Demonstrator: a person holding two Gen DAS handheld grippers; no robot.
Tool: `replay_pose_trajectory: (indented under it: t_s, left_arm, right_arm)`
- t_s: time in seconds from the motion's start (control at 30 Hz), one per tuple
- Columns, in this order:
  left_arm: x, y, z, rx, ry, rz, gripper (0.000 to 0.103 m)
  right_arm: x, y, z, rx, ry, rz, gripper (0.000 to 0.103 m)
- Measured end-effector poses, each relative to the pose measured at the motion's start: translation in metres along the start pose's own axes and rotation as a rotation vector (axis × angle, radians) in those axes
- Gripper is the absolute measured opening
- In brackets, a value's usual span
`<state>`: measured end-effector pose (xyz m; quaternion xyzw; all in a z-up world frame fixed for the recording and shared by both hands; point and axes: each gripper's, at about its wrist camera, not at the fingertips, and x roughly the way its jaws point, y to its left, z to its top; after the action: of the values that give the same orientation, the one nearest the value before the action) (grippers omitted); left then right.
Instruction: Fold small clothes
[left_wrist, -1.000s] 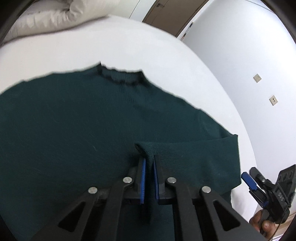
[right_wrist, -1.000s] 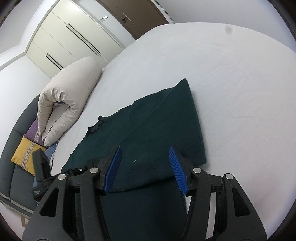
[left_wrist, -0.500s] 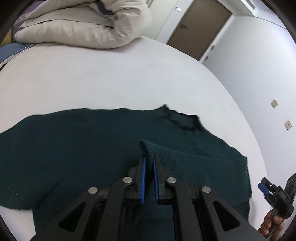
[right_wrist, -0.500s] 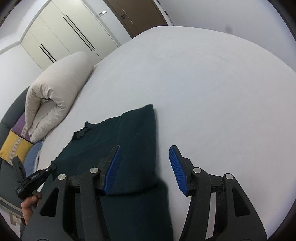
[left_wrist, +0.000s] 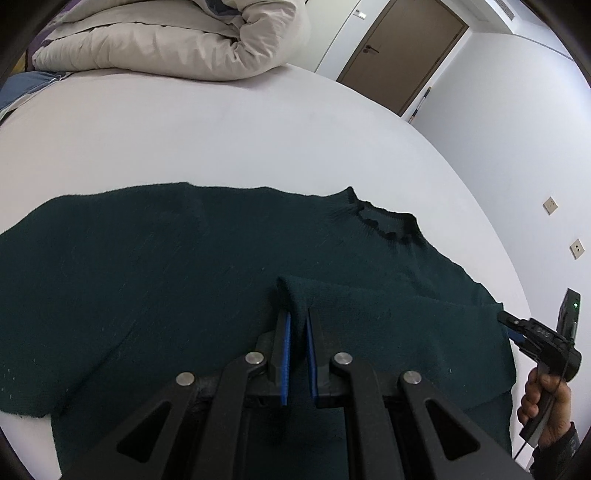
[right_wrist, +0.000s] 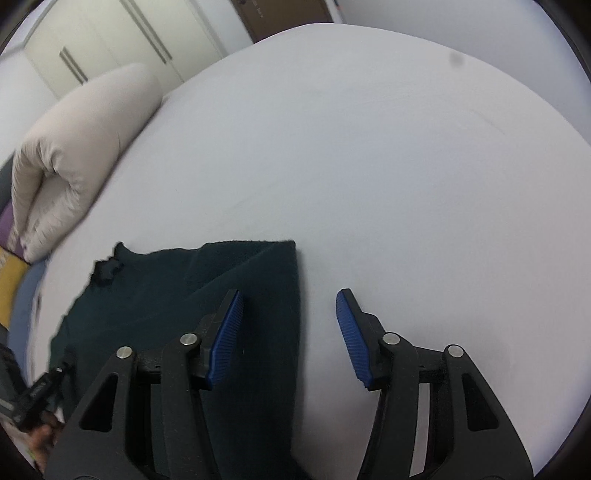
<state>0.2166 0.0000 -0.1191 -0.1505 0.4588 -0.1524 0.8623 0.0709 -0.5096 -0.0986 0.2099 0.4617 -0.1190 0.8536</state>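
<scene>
A dark green knit sweater (left_wrist: 155, 280) lies flat on the white bed (left_wrist: 229, 140), collar (left_wrist: 388, 221) at the far right. My left gripper (left_wrist: 298, 325) is shut on the cuff of the sweater's right sleeve (left_wrist: 369, 314), which is folded across the body. My right gripper (right_wrist: 290, 314) is open and empty, hovering over the sweater's folded right edge (right_wrist: 273, 295). It also shows at the right edge of the left wrist view (left_wrist: 532, 332), held by a hand.
A rolled beige duvet (left_wrist: 177, 44) lies at the head of the bed, also in the right wrist view (right_wrist: 74, 147). A brown door (left_wrist: 402, 51) and white wall stand beyond. Cushions (right_wrist: 9, 273) sit at the far left.
My left gripper has carried the sleeve cuff leftwards across the sweater body. My right gripper has shifted to the right, so more bare bed fills its view.
</scene>
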Motion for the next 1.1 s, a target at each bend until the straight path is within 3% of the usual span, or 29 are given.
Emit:
replay_pose_trajectory:
  t_s: [0.07, 0.2, 0.53, 0.77, 0.83, 0.9, 1.0, 1.1]
  left_arm:
    - [-0.002, 0.0, -0.001, 0.001, -0.005, 0.006, 0.009]
    - [-0.006, 0.002, -0.007, -0.023, -0.013, 0.015, 0.008]
    - [-0.007, 0.014, -0.013, -0.062, -0.03, 0.07, 0.001]
    - [-0.006, 0.015, -0.019, -0.042, -0.016, 0.022, 0.001]
    - [-0.008, 0.017, -0.019, -0.061, -0.015, 0.009, 0.005]
    - [-0.007, 0.02, -0.018, -0.089, -0.013, -0.021, 0.023]
    - [-0.007, 0.017, -0.013, -0.098, -0.015, -0.05, 0.042]
    - [-0.003, 0.006, -0.009, -0.053, -0.004, -0.032, 0.043]
  right_arm:
    - [0.006, 0.003, 0.004, -0.023, 0.018, -0.002, 0.014]
    - [0.013, 0.015, 0.009, -0.074, 0.013, -0.047, 0.007]
    - [0.032, 0.021, 0.0, -0.071, -0.032, -0.049, 0.006]
    - [0.029, 0.018, 0.004, -0.012, -0.06, 0.032, 0.01]
    - [0.019, 0.019, 0.0, 0.012, -0.063, 0.061, 0.016]
    - [0.007, 0.023, -0.007, 0.0, -0.087, 0.08, 0.029]
    - [0.007, 0.033, -0.011, -0.06, -0.057, 0.079, 0.03]
    - [0.022, 0.045, -0.012, -0.097, -0.016, 0.017, 0.03]
